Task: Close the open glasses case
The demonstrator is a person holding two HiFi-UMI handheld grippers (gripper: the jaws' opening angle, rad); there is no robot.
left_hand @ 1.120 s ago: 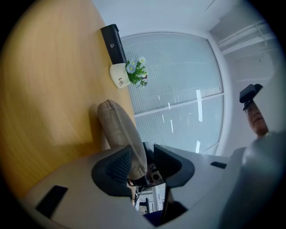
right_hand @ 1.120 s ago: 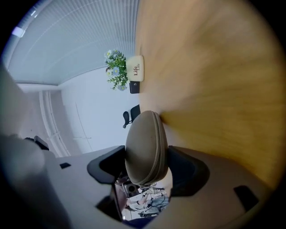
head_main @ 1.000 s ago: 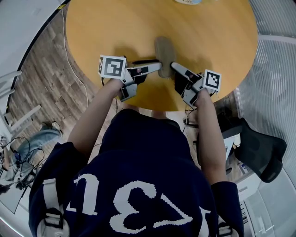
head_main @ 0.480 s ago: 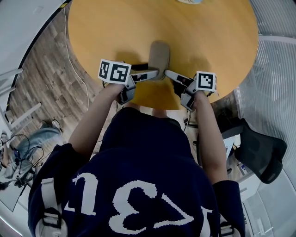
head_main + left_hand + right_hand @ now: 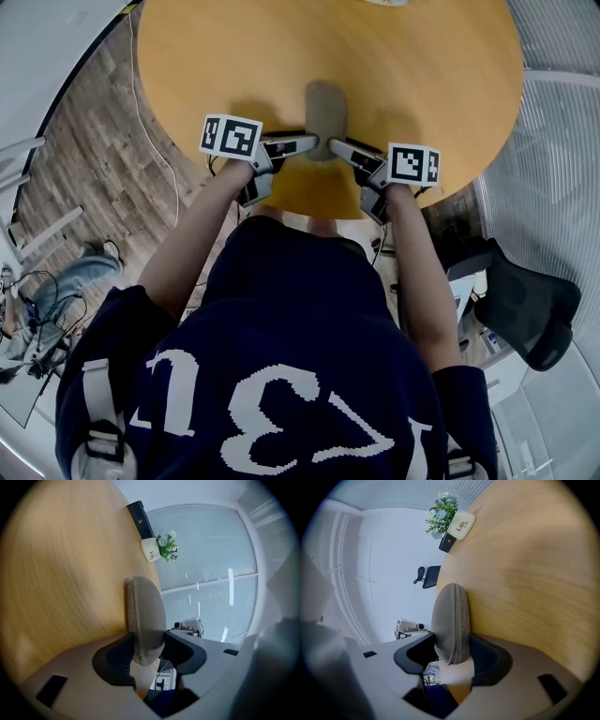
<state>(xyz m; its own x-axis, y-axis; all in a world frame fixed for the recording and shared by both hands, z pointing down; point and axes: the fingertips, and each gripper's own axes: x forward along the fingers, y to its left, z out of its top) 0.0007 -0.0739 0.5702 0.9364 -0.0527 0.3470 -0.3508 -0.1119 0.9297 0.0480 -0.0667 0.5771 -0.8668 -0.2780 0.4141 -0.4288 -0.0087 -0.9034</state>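
Closed grey glasses case (image 5: 325, 111) laid on wooden table (image 5: 234, 56). Near end pinched by left gripper (image 5: 316, 142), jaws just narrowed; clasped by right gripper (image 5: 333, 143) too, jaws just widened.

The head camera looks steeply down from over the person's shoulders and takes in both arms and most of the round counter (image 5: 422, 75). The camera on the left gripper (image 5: 147, 651) sits close behind its jaws, tipped sideways, so the counter fills its left half. The camera on the right gripper (image 5: 452, 656) is tipped the opposite way. Both face along the glasses case (image 5: 145, 616) towards the flowers (image 5: 166, 548) at the far edge. All three views share the case.
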